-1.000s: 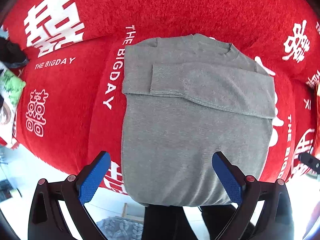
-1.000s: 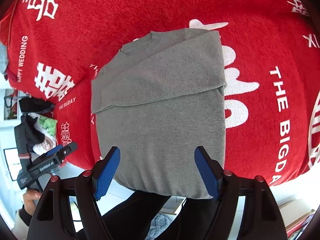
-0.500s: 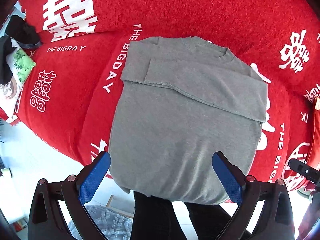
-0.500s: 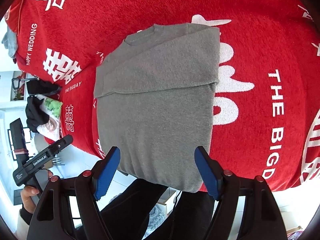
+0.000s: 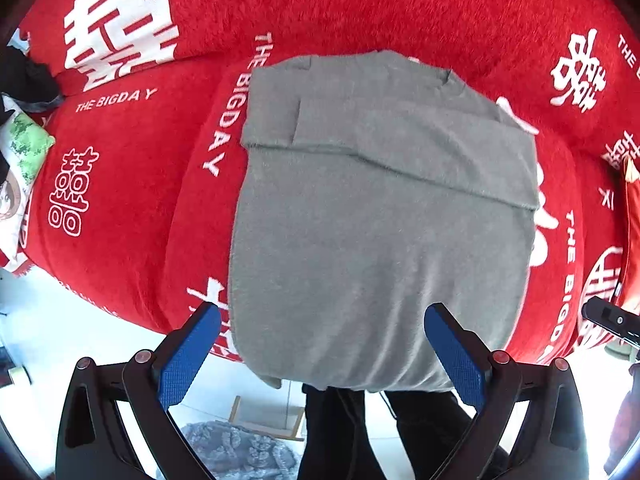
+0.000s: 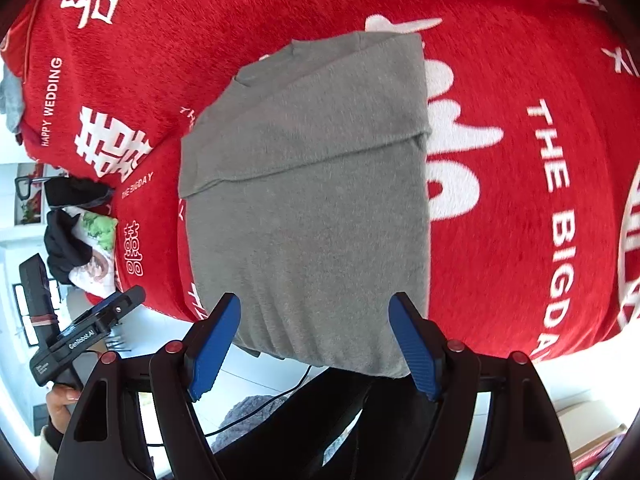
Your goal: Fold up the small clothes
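A grey knit sweater [image 5: 380,216] lies flat on a red blanket [image 5: 132,184], both sleeves folded across its chest, its hem hanging over the near edge. It also shows in the right wrist view [image 6: 312,200]. My left gripper [image 5: 322,350] is open and empty, hovering above the hem with its blue pads [image 5: 188,354] spread about the sweater's width. My right gripper [image 6: 314,344] is open and empty above the hem too. The left gripper also shows at the left of the right wrist view [image 6: 86,330].
The red blanket [image 6: 520,200] carries white lettering and covers a couch. A pile of dark and green-patterned clothes [image 5: 18,120] lies at the far left. A person's dark trousers [image 5: 360,432] stand below the hem. The floor is white.
Both grippers have come down closer to the sweater's hem. The sweater has not moved. Both stay open.
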